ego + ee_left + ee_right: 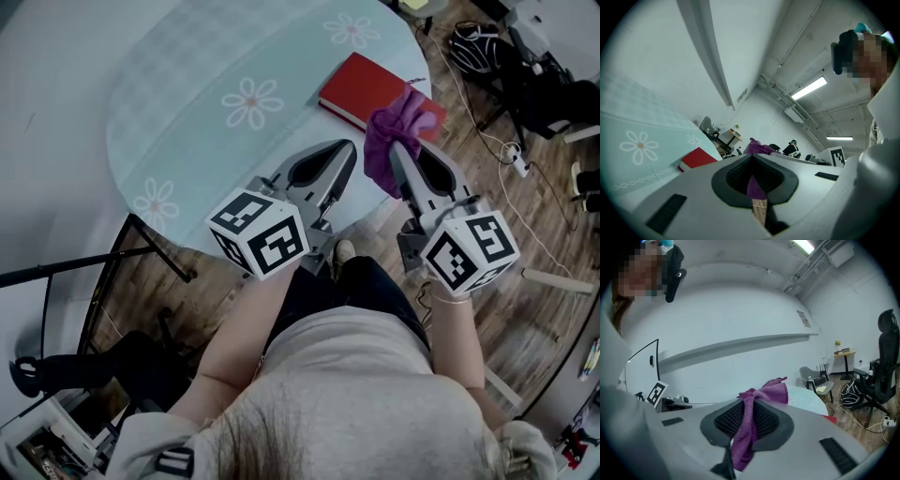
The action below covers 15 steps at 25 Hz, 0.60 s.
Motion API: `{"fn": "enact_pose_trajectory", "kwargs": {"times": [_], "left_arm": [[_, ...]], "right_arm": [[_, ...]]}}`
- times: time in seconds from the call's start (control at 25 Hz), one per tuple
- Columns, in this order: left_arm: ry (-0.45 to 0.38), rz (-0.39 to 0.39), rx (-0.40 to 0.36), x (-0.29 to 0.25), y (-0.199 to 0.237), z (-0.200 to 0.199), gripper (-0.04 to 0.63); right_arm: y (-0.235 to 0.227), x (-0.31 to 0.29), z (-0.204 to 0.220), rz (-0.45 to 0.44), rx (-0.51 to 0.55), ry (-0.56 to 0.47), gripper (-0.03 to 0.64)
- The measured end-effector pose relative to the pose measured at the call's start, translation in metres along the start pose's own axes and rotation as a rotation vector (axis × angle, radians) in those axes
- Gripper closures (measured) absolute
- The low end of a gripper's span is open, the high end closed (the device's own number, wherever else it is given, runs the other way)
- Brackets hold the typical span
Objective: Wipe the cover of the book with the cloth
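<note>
A red book (pixel 373 87) lies closed near the right edge of the round pale-teal table (pixel 187 84). My right gripper (pixel 395 147) is shut on a purple cloth (pixel 397 129), which bunches above the book's near corner and hangs down between the jaws. In the right gripper view the cloth (pixel 765 393) sticks out past the right gripper (pixel 749 398). My left gripper (pixel 351 146) hovers just left of the cloth, shut with nothing in it. The left gripper view shows the book (pixel 698 158) ahead on the left and the cloth (pixel 759 147) beyond the left gripper (pixel 751 156).
The table top carries printed flowers (pixel 251 101). On the wooden floor to the right lie cables, a power strip (pixel 517 160) and a black bag (pixel 480 49). A black frame (pixel 103 262) stands under the table's left edge. A black office chair (pixel 884 371) is at the right.
</note>
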State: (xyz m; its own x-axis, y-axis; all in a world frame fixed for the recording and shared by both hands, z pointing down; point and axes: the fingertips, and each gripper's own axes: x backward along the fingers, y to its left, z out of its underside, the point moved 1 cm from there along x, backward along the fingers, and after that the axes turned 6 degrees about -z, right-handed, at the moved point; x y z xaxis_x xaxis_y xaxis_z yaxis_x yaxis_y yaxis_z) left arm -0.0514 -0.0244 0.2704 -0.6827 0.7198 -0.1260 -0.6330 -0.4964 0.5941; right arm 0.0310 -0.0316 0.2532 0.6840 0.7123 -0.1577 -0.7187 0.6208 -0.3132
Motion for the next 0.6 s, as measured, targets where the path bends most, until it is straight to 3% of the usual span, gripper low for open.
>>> {"fn": "enact_pose_trajectory", "kwargs": {"times": [0.6], "left_arm": [[-0.038,-0.03,-0.054,-0.007,-0.017,-0.009,0.577]], "right_arm": [[-0.005,0.003,-0.006,-0.069,-0.01,-0.039,0.552]]}}
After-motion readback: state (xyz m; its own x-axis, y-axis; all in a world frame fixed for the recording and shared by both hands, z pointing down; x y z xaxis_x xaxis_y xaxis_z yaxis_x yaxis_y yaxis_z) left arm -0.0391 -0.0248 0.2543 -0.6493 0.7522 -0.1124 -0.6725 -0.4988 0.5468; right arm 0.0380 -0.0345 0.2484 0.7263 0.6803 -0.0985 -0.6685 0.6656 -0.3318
